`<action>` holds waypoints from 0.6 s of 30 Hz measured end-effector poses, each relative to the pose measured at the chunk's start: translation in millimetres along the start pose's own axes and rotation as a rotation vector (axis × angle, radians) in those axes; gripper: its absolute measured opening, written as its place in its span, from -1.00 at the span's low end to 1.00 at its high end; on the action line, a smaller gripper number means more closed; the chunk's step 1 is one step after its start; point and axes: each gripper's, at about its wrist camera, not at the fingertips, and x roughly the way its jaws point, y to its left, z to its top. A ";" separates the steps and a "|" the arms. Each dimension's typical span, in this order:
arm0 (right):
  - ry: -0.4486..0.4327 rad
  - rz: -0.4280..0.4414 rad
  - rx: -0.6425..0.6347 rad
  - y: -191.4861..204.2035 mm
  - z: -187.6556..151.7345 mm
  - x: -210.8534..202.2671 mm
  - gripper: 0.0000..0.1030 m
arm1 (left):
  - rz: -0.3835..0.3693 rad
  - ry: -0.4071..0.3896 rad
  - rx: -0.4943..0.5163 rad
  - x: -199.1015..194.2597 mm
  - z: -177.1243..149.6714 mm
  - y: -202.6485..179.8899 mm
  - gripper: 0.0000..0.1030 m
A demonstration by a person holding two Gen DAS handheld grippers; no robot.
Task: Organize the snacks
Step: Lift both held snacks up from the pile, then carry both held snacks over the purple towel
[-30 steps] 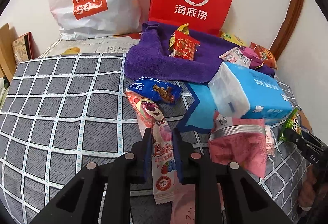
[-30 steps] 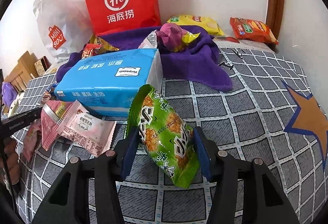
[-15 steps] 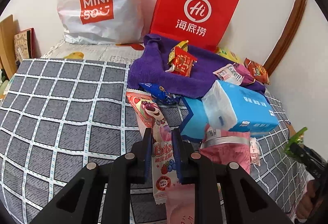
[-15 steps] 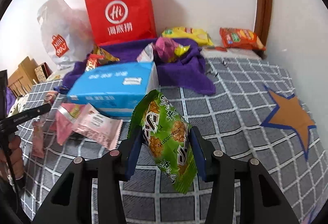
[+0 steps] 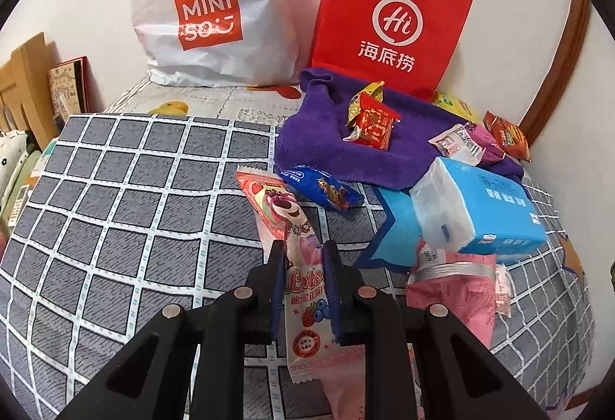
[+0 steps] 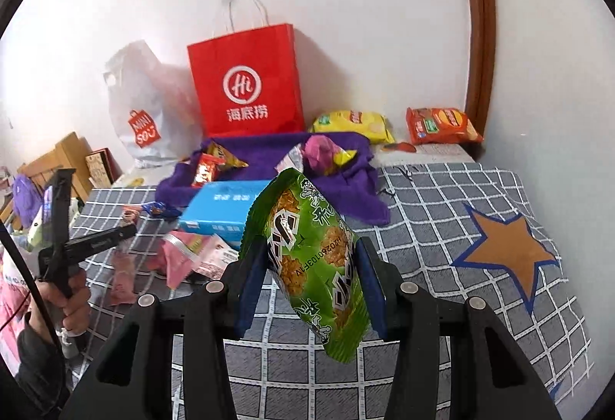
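While both packets are being held clear of the checked bedcover (image 6: 442,212), the red paper bag (image 6: 246,81) is being kept ahead and left of the right gripper (image 6: 307,258), which appears the nearer of the two. The green snack packet (image 6: 315,258) is being clamped between narrowed jaws, long axis steeply tilted. The pink candy stick (image 5: 303,274) is being pinched lengthwise by the left gripper (image 5: 303,258), jaws nearly closed, the bag ahead and right.
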 end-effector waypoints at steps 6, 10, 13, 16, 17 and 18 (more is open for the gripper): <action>0.001 0.010 -0.015 7.7 4.5 0.5 -0.10 | -0.066 -0.007 -0.004 -25.8 7.2 -5.6 -0.64; 0.009 0.014 -0.021 14.9 6.9 8.9 -0.10 | -0.103 -0.013 0.022 -42.8 12.7 -16.7 -0.64; 0.016 0.018 -0.029 21.2 7.1 15.8 -0.10 | -0.124 -0.014 0.040 -51.9 18.2 -24.3 -0.64; 0.032 0.017 -0.037 27.7 9.3 23.8 -0.10 | -0.146 -0.014 0.052 -60.1 24.5 -30.6 -0.64; 0.036 0.017 -0.036 29.0 10.2 25.8 -0.10 | -0.153 -0.015 0.060 -63.7 27.4 -33.3 -0.64; 0.040 0.019 -0.035 30.3 11.7 28.2 -0.10 | -0.159 -0.016 0.065 -66.7 29.4 -35.2 -0.64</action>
